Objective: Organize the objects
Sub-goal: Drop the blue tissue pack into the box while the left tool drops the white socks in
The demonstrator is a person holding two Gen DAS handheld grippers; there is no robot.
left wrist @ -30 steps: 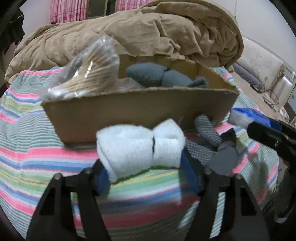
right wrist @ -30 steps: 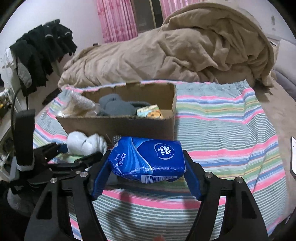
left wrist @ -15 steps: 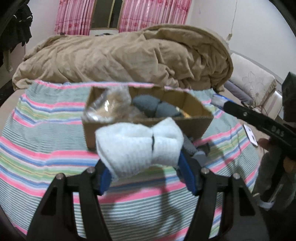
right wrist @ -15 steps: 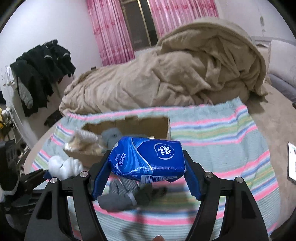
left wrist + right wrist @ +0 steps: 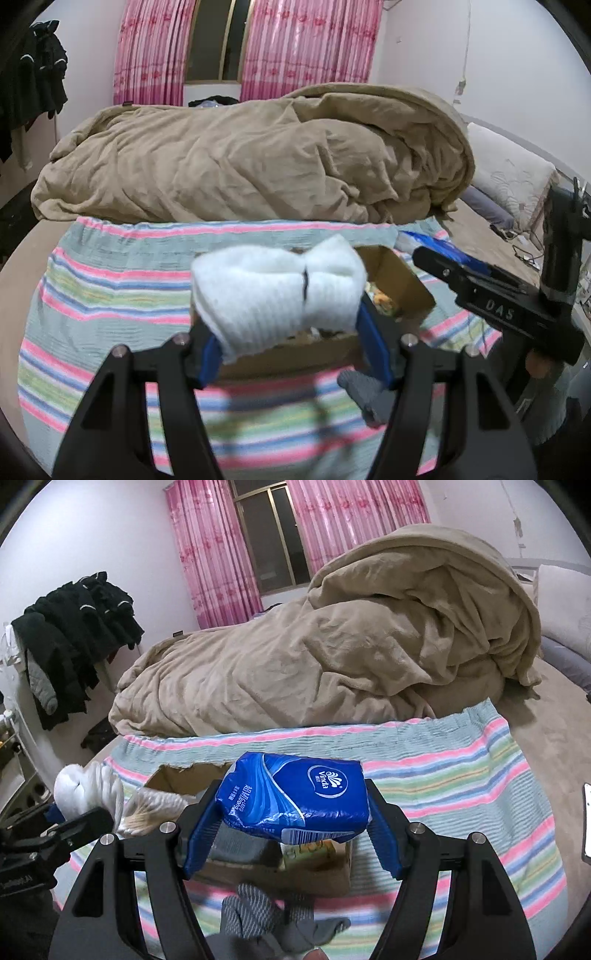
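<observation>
Socks [image 5: 277, 295] in L tool [image 5: 291, 332], tissues [image 5: 295, 797] R tool [image 5: 293, 827]

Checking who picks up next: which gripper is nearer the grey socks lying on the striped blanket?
Hard to call; perhaps the right gripper, holding the tissue pack above the grey socks. The left gripper, holding the white socks, hangs just left of them.

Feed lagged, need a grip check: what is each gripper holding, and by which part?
Left gripper clamps the rolled white socks across the bundle's two ends. Right gripper clamps the blue Vinda tissue pack by its two short ends.
</observation>
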